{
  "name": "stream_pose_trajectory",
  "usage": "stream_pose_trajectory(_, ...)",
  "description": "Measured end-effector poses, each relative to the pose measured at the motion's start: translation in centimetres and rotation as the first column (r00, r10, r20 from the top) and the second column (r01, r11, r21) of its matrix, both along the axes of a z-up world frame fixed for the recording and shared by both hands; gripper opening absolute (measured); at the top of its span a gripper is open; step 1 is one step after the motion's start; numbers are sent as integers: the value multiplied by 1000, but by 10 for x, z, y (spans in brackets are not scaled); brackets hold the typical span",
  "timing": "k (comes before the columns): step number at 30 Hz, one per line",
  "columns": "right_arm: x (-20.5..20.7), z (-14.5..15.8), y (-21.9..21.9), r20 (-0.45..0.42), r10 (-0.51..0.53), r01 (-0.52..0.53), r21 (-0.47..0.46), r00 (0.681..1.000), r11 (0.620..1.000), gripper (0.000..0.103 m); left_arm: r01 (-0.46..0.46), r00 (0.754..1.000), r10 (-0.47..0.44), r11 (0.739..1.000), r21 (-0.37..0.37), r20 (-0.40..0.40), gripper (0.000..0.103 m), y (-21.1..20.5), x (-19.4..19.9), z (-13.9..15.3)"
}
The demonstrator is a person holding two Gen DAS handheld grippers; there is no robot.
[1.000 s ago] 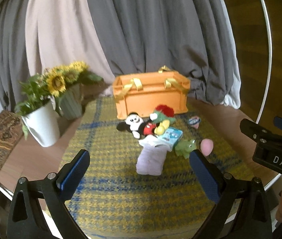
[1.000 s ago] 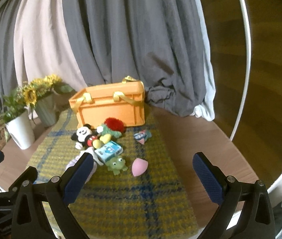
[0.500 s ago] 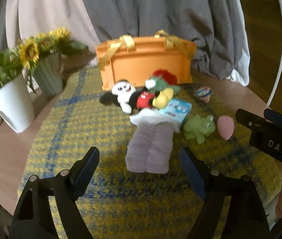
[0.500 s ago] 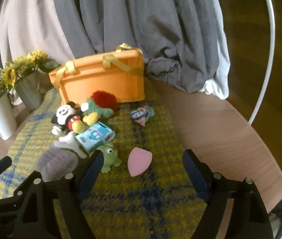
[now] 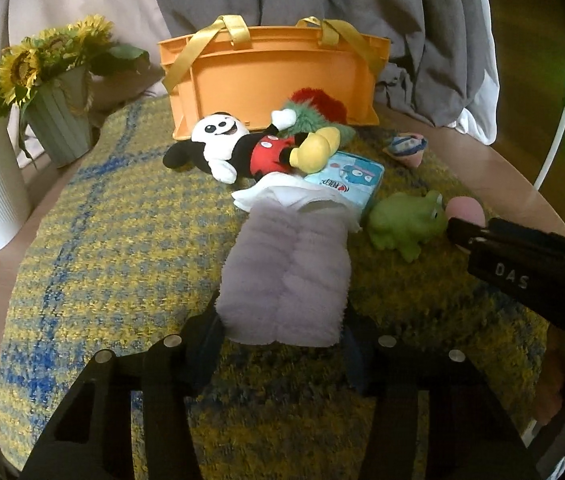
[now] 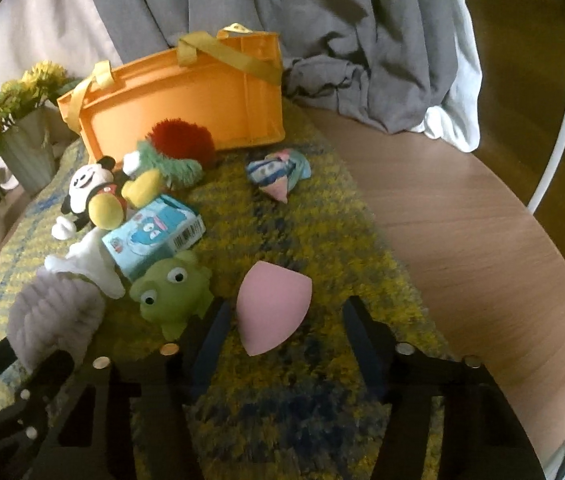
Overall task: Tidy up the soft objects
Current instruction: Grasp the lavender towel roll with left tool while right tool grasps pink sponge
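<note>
Round wooden counter carried yellow-blue rug. Left gripper: fingers just closing, pressed against near end of lilac plush roll at rug centre. Right gripper: fingers just closing, apart around pink sponge; contact unclear.

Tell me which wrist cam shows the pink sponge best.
Right wrist: the pink sponge lies whole and close, between that gripper's fingers, no contact visible. In the left wrist view only a pink sliver shows behind the right gripper's black body, beside the green frog.
</note>
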State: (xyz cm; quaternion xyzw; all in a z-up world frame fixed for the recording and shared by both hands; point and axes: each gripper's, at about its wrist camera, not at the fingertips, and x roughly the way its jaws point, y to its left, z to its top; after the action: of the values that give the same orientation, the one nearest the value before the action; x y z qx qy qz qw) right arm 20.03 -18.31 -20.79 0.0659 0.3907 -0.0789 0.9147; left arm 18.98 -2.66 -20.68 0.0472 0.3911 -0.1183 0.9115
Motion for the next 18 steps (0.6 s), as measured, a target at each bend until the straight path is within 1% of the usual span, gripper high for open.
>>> stream_pose_trajectory(1,1,-2,0,-5,4,-4,3,1000,1000,51,-2,1000,2,1000,-1,4,49,0,-1,1)
stream_pose_trajectory(3,3,-5,1,-14,17,-17,16,1000,1000,42,-2,1000,2,1000,1,14,48,-1,-3,4)
stream_pose_trajectory(5,2,-5,2,-12,33,-32,35,999,999,38,-7,1000,7,1000,-5,20,47,0,-6,6)
stream_pose_trajectory(7,1,-4,2,-5,36,-36,28,999,999,37,-13,1000,14,1000,-6,28,46,0,-9,8)
stream_pose_trajectory(11,-7,1,1,3,38,-39,44,999,998,37,-24,999,24,1000,-14,48,46,0,-19,15)
stream_pose_trajectory(18,-33,23,-2,42,55,-57,66,998,996,37,-49,994,52,998,-39,95,45,-1,-43,38)
